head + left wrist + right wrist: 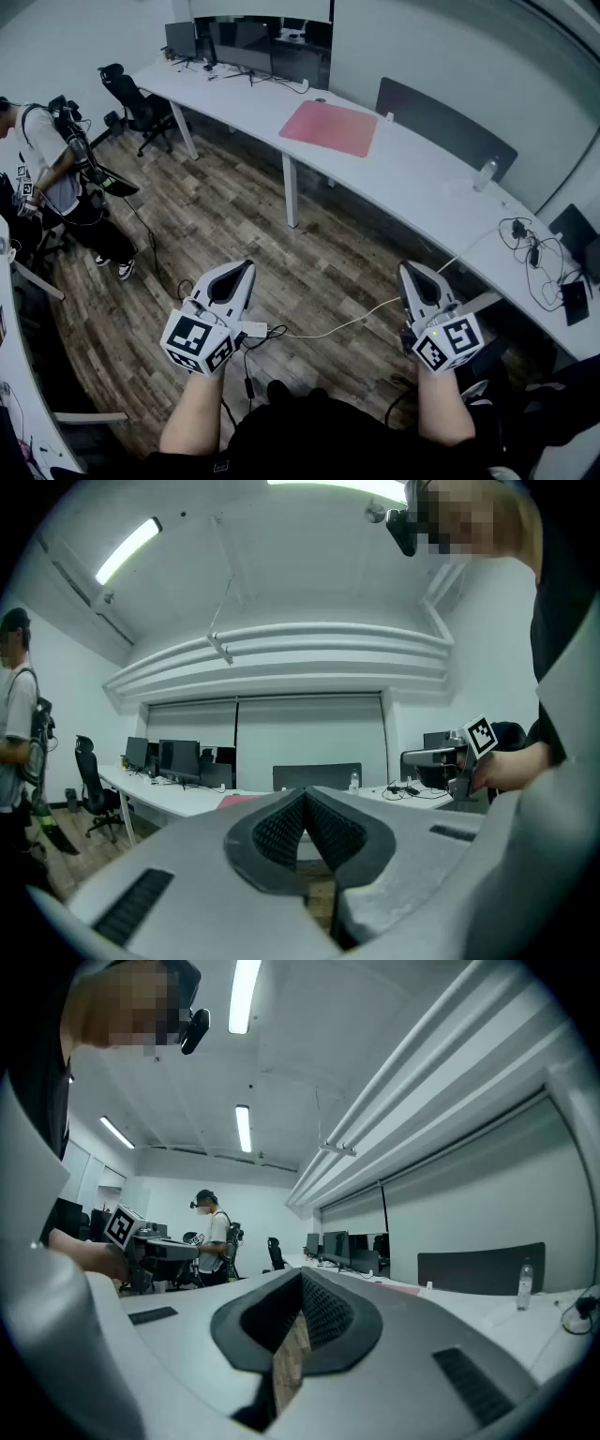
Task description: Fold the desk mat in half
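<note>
The pink desk mat (pixel 330 127) lies flat and unfolded on the long white desk (pixel 412 178), far ahead of both hands. My left gripper (pixel 246 268) and right gripper (pixel 410 270) are held level over the wooden floor, well short of the desk, each shut with nothing between the jaws. In the left gripper view the shut left gripper (pixel 305 795) points toward the desk, with a sliver of the mat (pixel 240 801) showing beyond it. The right gripper view shows the shut right gripper (pixel 302 1275), and the mat (pixel 399 1285) as a thin pink strip.
A person (pixel 47 159) with a backpack stands at the far left beside a black office chair (pixel 131 98). Monitors (pixel 246 42) stand at the desk's far end; a water bottle (pixel 485 173) and cables (pixel 530 253) lie right of the mat. A white cable (pixel 347 323) crosses the floor.
</note>
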